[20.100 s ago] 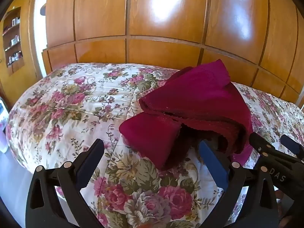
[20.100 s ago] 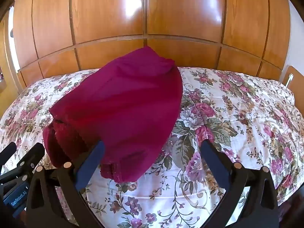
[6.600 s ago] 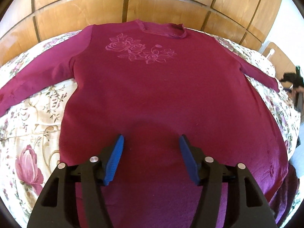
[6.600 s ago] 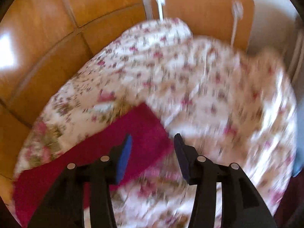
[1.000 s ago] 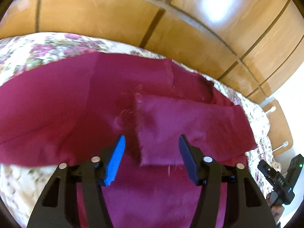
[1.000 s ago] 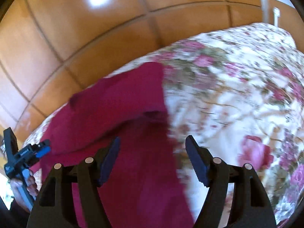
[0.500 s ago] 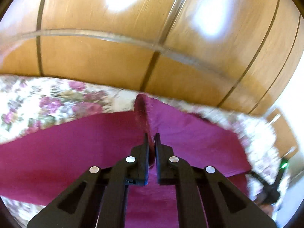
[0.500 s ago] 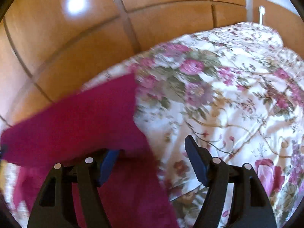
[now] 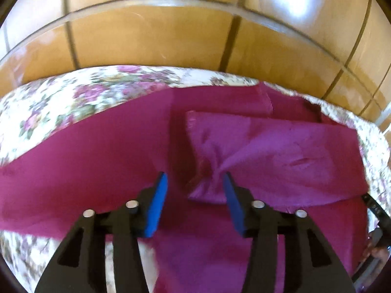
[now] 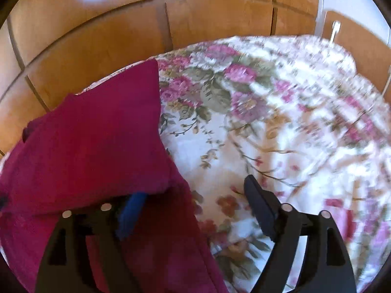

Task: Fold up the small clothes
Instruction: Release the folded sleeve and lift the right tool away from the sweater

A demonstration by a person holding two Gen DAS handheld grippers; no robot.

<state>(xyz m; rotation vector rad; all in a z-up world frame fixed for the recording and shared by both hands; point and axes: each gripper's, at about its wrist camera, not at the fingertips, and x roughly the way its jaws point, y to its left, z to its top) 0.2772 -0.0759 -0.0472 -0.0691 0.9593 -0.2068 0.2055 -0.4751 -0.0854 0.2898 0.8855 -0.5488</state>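
Observation:
A dark magenta long-sleeved shirt lies spread on the floral bedspread. One sleeve is folded across its body, and the sleeve's bunched cuff lies between the fingers of my left gripper. Those jaws are opening and the pads do not press the cloth. In the right wrist view the folded shirt fills the left side. My right gripper straddles the shirt's edge, jaws opening wide. A fold drapes over its left finger; its right finger is over bare bedspread.
Glossy wooden wardrobe panels stand close behind the bed. A person's hand with the other gripper shows at the right edge of the left wrist view. A white wall strip and a wooden panel stand beyond the bed's far right corner.
Half a second ago my left gripper was shut on the lifted sleeve cuff; now it has opened and the cuff lies on the shirt. The right gripper's jaws have widened.

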